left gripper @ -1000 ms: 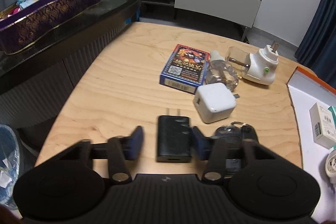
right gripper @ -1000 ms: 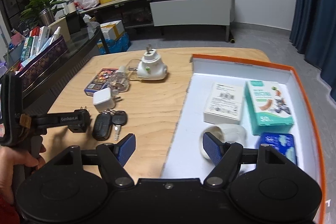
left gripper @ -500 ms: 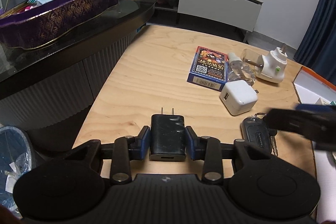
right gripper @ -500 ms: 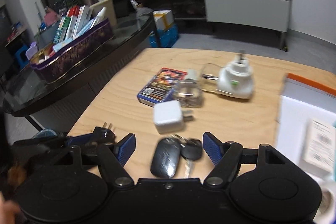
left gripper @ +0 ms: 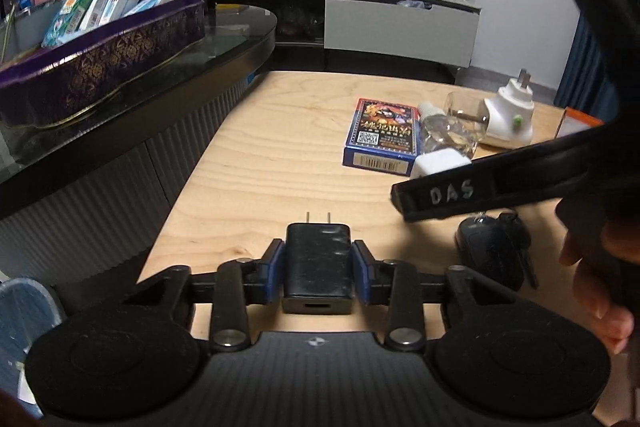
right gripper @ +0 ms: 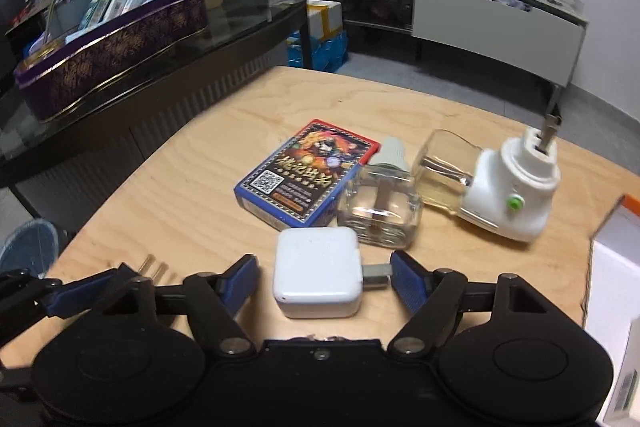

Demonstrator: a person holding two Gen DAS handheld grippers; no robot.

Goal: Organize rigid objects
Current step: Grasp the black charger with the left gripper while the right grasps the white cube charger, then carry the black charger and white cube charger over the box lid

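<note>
My left gripper (left gripper: pixel 318 261) is shut on a black charger (left gripper: pixel 318 267), prongs pointing away, low over the wooden table (left gripper: pixel 280 179). In the right wrist view its prongs (right gripper: pixel 154 267) show at the lower left. My right gripper (right gripper: pixel 324 277) straddles a white charger (right gripper: pixel 316 271) lying on the table; its jaws are closing and the pads (right gripper: pixel 404 279) stand just clear of it. A black car key (left gripper: pixel 492 251) lies right of the black charger. Beyond are a blue card box (right gripper: pixel 304 175), a clear bottle (right gripper: pixel 380 215) and a white plug-in vaporiser (right gripper: pixel 512 195).
A white box with an orange rim (right gripper: pixel 612 255) sits at the table's right edge. To the left stands a dark glass-topped table (left gripper: pixel 224 39) bearing a purple tin (left gripper: pixel 100 67) full of packets. A blue bin (right gripper: pixel 28 251) is on the floor at left.
The left jaws closed onto the black charger. The right gripper swung left from over the white box to the white charger, past the car key, and its jaws narrowed.
</note>
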